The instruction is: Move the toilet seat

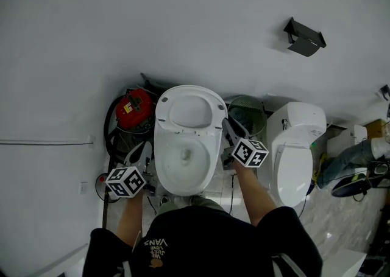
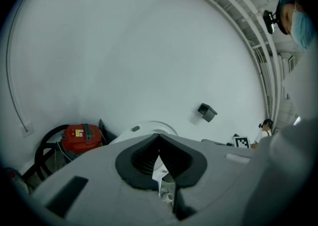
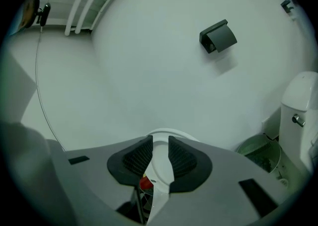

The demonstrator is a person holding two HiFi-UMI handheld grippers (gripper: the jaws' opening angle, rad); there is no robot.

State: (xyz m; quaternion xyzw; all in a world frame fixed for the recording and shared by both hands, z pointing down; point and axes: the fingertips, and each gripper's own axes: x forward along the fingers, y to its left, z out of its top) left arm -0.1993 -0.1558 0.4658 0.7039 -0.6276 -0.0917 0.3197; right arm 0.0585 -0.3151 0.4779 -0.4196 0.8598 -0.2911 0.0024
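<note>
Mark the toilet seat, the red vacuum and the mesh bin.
toilet seat [image 1: 190, 91]: head view, far edge of ring.
red vacuum [image 1: 135, 108]: head view, red top.
mesh bin [image 1: 248, 97]: head view, far rim.

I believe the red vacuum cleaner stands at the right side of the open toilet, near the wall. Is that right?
No. The red vacuum cleaner stands at the left side of the open toilet, near the wall; the head view shows it.
</note>
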